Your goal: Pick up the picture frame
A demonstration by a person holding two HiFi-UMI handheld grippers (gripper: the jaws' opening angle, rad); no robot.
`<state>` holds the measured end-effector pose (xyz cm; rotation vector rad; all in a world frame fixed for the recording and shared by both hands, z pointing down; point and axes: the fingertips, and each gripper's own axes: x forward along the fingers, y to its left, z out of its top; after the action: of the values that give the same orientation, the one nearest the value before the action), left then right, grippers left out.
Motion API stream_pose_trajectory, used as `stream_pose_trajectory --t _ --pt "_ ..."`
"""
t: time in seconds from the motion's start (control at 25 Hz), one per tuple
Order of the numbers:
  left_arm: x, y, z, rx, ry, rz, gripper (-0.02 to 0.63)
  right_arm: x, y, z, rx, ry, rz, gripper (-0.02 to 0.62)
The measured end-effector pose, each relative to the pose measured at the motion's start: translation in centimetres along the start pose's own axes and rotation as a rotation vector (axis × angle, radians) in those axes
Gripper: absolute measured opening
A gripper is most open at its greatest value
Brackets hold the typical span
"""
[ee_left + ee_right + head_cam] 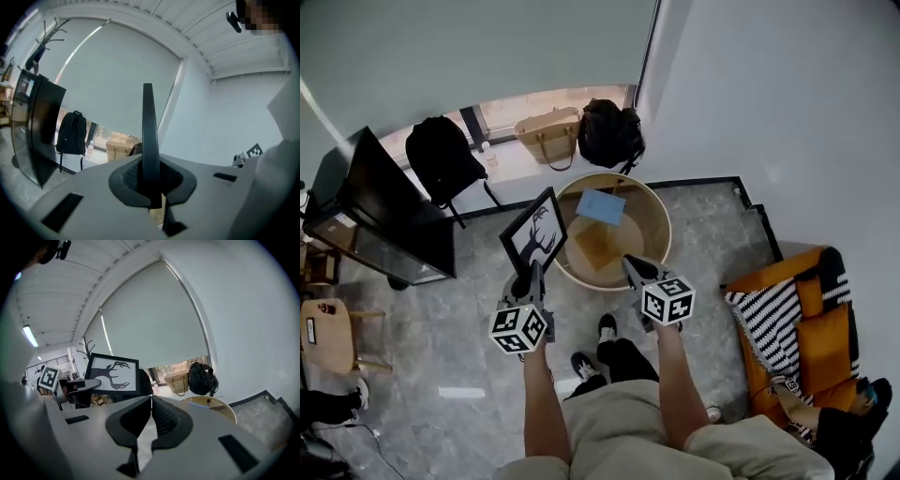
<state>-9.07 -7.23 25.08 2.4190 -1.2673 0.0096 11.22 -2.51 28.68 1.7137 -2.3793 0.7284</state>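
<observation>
A black picture frame (535, 234) with a deer-antler silhouette on white is held up in the air, clear of the round wooden table (656, 221). My left gripper (532, 272) is shut on its lower edge; in the left gripper view the frame (149, 136) stands edge-on between the pads. From the right gripper view the frame's (114, 373) front shows at the left, with the left gripper under it. My right gripper (630, 267) is shut and holds nothing, its pads (161, 416) pressed together, raised beside the table's near rim.
On the round table lie a blue sheet (601, 206) and a brown board (597, 246). A black backpack (442, 157), a tan handbag (548, 133) and a black bag (610, 131) stand by the window. A black screen (389, 211) is at the left, an orange sofa (806, 328) at the right.
</observation>
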Motion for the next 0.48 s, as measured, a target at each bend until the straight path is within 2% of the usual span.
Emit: stream_pose_trajectory --t 0.12,0.24,0.32,0.48 --pt "-1.9 -1.0 0.8 0.061 -0.012 0.034 0.026 -1.7 0.8 0.7 -0.028 -0.018 -0.002 0.035" --pt "-3.1 -1.9 1.1 0.096 -0.042 0.044 0.026 -2.5 1.5 1.4 0.026 -0.063 0.018 0.035" --pt "-3.7 -2.4 0.8 0.1 -0.047 0.042 0.026 -2.8 1.8 1.9 0.062 -0.089 0.033 0.035" --pt "-4.6 -3.2 -0.1 0.106 -0.041 0.031 0.026 -3.4 2.6 2.1 0.034 -0.107 0.034 0.035"
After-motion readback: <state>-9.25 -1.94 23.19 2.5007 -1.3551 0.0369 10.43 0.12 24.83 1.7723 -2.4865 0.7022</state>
